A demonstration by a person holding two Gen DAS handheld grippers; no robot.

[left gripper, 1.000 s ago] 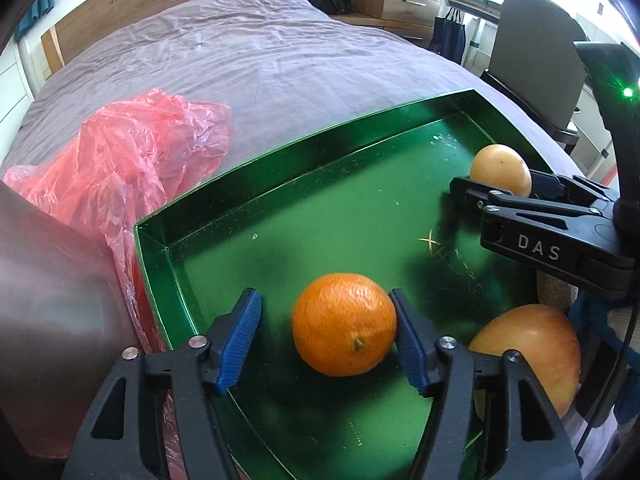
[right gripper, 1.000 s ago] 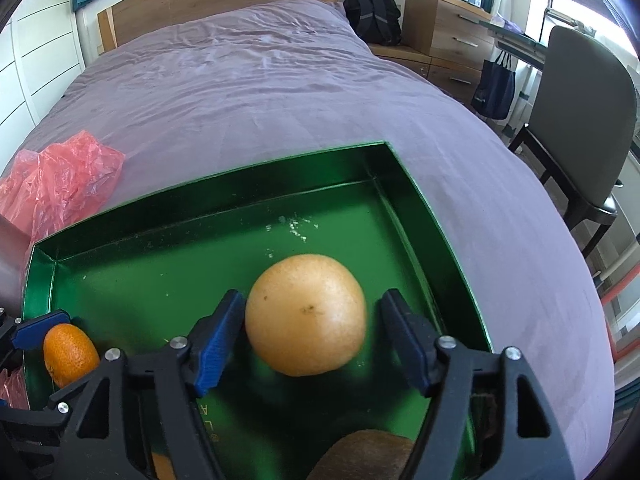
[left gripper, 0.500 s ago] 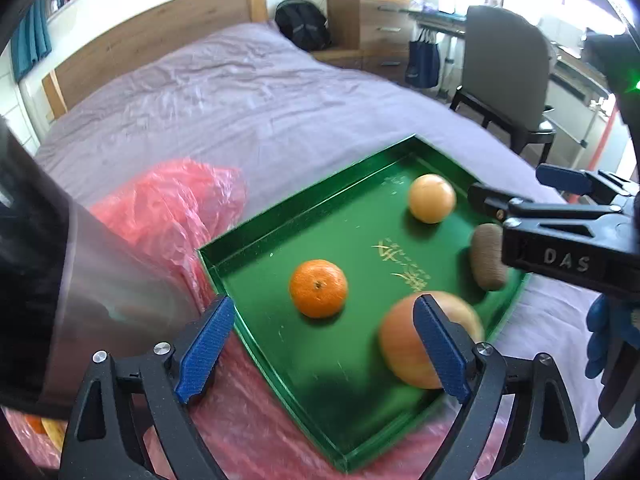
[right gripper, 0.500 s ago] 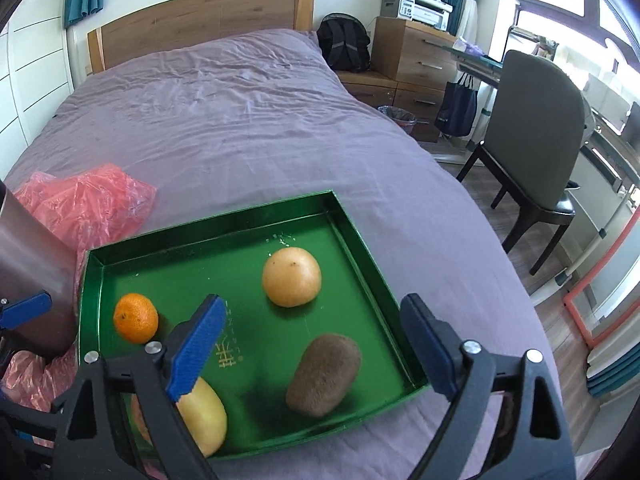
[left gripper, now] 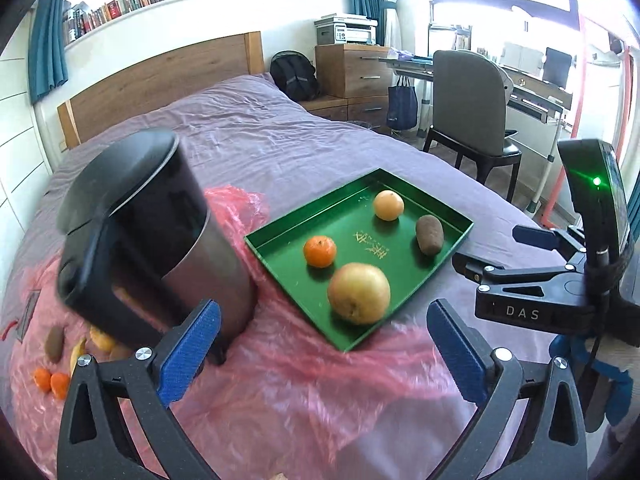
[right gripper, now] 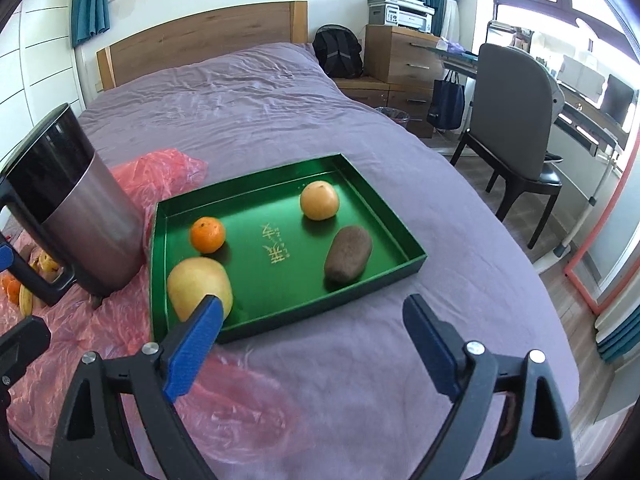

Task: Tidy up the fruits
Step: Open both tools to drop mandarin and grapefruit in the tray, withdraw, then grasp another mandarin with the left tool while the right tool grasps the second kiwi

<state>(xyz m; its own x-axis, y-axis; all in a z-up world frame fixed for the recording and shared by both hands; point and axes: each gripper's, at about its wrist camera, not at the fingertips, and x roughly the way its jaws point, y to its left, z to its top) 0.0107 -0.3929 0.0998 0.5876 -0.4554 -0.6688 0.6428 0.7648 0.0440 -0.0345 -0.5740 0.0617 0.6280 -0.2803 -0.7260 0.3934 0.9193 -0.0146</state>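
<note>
Blue-padded and black-framed, the left gripper (left gripper: 320,354) hung above the pink plastic sheet (left gripper: 304,392), its jaws opening wide with nothing between them. The right gripper (right gripper: 310,354) was likewise spread apart and empty, poised over the purple bedspread (right gripper: 360,360) just short of the tray's near wall.

Beyond both claws lay the green tray (right gripper: 412,256), flat on the bed, one corner resting on the plastic sheet. Four fruits were inside it, none touching another:
- a mandarin (right gripper: 207,234) near the left wall;
- a large yellow-red apple (right gripper: 199,284) in the near left corner, partly behind the right gripper's left pad in the right wrist view;
- a pale orange (right gripper: 319,201) toward the far side;
- a brown kiwi (right gripper: 348,254) lying on its side near the right wall.

Gold characters (right gripper: 276,246) were printed on the tray floor between the fruits.

Left of the tray stood a steel kettle (left gripper: 160,232) with black lid and handle, on the plastic sheet, close beside the tray.

Further left, behind the kettle, loose fruit remained on the sheet: a second kiwi (left gripper: 54,344), a banana (left gripper: 78,356) and two small mandarins (left gripper: 51,382); anything else there was hidden by the kettle.

At the right of the left wrist view, the other gripper's black body was visible.
</note>
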